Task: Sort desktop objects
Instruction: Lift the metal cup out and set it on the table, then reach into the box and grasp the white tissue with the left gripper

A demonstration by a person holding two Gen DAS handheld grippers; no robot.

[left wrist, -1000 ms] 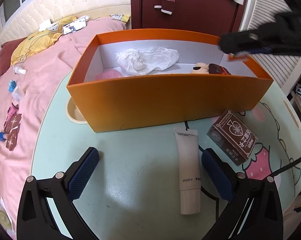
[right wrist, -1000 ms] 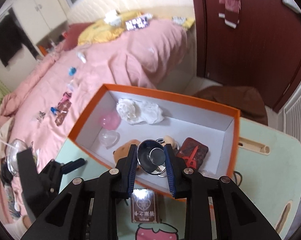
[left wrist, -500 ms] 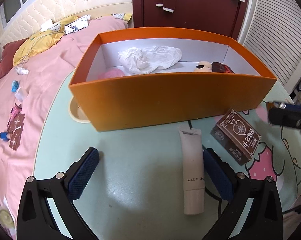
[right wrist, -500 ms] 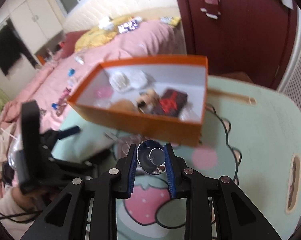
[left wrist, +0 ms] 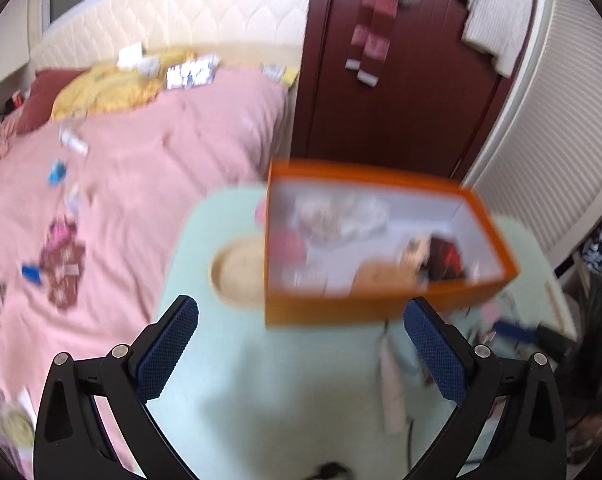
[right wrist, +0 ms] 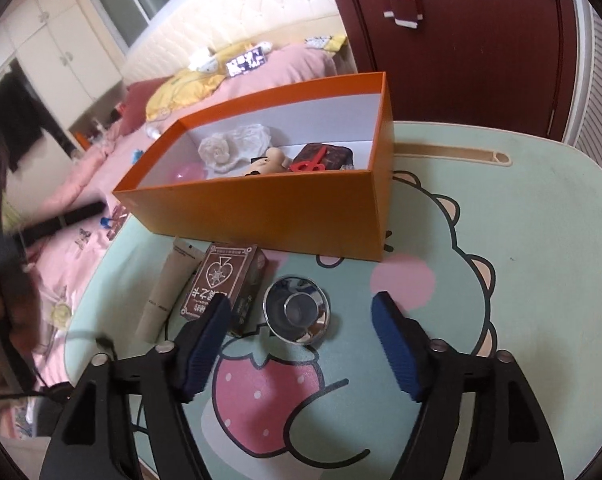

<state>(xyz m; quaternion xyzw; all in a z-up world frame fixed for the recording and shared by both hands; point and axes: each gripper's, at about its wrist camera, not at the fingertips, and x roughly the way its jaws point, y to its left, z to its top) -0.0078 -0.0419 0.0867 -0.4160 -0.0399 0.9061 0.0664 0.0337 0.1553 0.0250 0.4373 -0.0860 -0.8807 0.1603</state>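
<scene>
Right wrist view sets everything around the orange box (right wrist: 285,204), which stands on the mint-green table (right wrist: 521,208); taking its near wall as landmark and going left to right, a pale tube (right wrist: 169,292) lies just in front of the wall's left part, long axis running from the wall toward the camera; touching the tube's right side is a brown card box (right wrist: 221,284), its far end near the wall; just right of that stands a small shiny metal cup (right wrist: 297,309), upright, mouth up, apart from the wall. Inside the orange box, left to right, sit a pink ball, a white crumpled cloth, a small toy figure and red scissors on a dark case.

The right gripper (right wrist: 301,332) is spread wide and grips nothing; the metal cup stands straight ahead between its blue pads (right wrist: 397,352), touching neither, so this hand is much the nearer to it.

Left wrist view is blurred; the left gripper (left wrist: 301,354) is likewise wide and empty, high above the table, the orange box ahead of it.

Whether the cup is headed into the box or meant to stay out, this one scene cannot settle.
</scene>
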